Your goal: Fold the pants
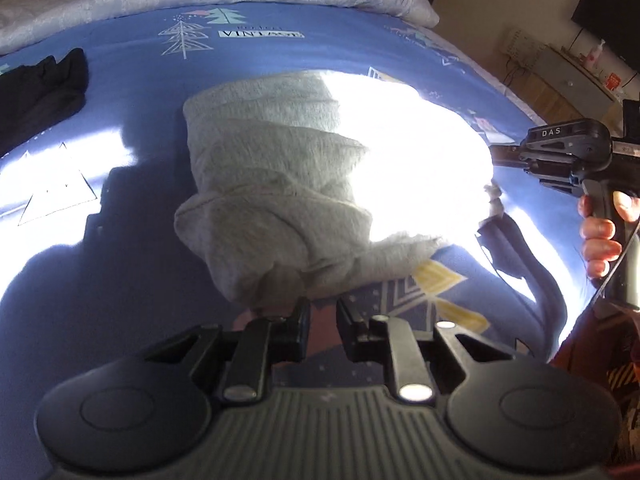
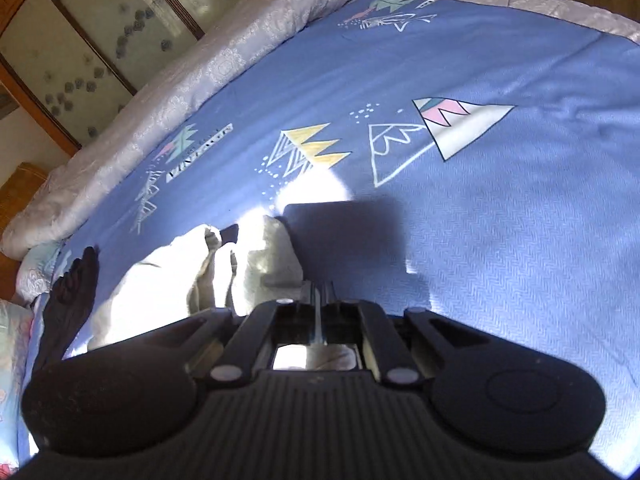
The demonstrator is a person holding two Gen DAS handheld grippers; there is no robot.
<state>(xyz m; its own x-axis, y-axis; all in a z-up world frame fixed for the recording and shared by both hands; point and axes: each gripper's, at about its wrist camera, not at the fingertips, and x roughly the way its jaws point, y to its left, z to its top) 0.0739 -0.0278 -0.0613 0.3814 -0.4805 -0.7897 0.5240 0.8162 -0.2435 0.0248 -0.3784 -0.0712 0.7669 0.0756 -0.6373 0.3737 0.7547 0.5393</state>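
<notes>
Left wrist view: your left claw (image 1: 322, 312) points down at the near edge of the grey pants (image 1: 276, 184), which lie bunched in a heap on the blue patterned bedspread (image 1: 140, 76) straight ahead of the fingers. Its jaws stand narrow with a visible gap between them; the left finger (image 1: 298, 322) touches the hem of the cloth, but nothing sits between the pads, and the bedspread shows through the gap. Half of the heap, to the right of your claw, is washed out by a patch of sunlight. Beyond that patch, far right, your hand (image 1: 600, 236) grips the handle of the other tool, whose tips reach into the bright edge of the pants. Ahead and far left of the claw lies a dark garment (image 1: 40, 92), well apart from the pants.

From the right wrist view, your right claw (image 2: 320, 292) has its jaws drawn together, and the pants (image 2: 224, 272) lie just ahead and left of the tips. Whether cloth is pinched there you cannot tell. The dark garment (image 2: 72, 292) sits further left.
</notes>
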